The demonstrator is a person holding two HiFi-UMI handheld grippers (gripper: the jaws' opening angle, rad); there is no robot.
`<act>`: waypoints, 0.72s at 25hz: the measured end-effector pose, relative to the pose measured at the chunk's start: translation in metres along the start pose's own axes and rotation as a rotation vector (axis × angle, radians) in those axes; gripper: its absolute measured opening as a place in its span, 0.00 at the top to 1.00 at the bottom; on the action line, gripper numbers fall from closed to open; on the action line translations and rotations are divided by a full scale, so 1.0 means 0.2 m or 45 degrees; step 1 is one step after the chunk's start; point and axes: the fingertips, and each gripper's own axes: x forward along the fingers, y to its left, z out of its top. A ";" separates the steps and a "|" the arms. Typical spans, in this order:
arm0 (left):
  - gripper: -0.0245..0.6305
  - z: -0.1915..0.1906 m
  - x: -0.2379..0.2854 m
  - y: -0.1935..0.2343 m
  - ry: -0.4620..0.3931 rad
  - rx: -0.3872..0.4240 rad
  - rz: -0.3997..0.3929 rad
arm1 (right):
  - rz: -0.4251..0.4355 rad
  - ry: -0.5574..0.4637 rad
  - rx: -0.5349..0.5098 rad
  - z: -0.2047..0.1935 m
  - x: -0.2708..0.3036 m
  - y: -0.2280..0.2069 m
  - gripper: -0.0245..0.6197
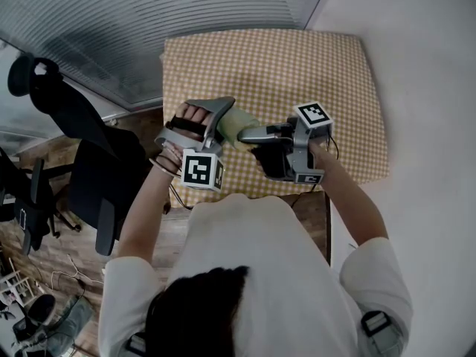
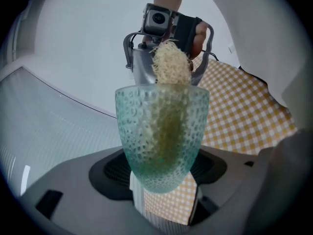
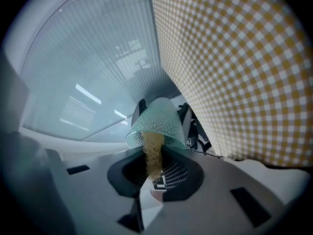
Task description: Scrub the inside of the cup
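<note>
Holds the bumpy green cup (image 2: 164, 141) up above the near edge of the yellow checked table (image 1: 297, 58). Clamps the left gripper (image 1: 214, 125) wide around the cup's bottom. Squeezes the right gripper (image 1: 256, 134) tight on a fuzzy yellow scrubber (image 2: 170, 65), over that same table edge. Pokes the scrubber through the cup's open mouth, deep inside, nearly to the bottom.

The cup (image 2: 164, 141) is translucent pale green-blue, dimpled all over with small bubble-like dots. The scrubber (image 2: 171, 65) is pale straw yellow. The tablecloth (image 1: 282, 65) is gingham — yellow and white checks. The left gripper (image 1: 223, 123) and right gripper (image 1: 249, 134) are grey, their cubes white with black square markers. The chair (image 1: 97, 169) is black.
</note>
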 end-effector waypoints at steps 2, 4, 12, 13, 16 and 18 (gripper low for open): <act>0.44 -0.01 0.00 0.01 0.003 -0.018 0.008 | 0.067 -0.010 0.034 0.00 0.01 0.03 0.87; 0.44 -0.01 0.00 0.02 0.006 -0.043 0.016 | 0.145 -0.026 0.059 0.00 0.02 0.06 0.87; 0.44 -0.03 -0.01 0.06 0.028 -0.149 0.033 | 0.298 -0.090 0.051 0.02 0.02 0.15 0.87; 0.44 -0.04 -0.01 0.06 0.027 -0.172 0.029 | 0.306 -0.098 0.039 0.02 0.02 0.16 0.87; 0.44 -0.05 -0.01 0.06 0.039 -0.232 0.024 | 0.333 -0.128 0.022 0.03 0.02 0.17 0.87; 0.44 -0.06 -0.01 0.06 0.043 -0.263 0.026 | 0.348 -0.144 -0.001 0.03 0.02 0.19 0.87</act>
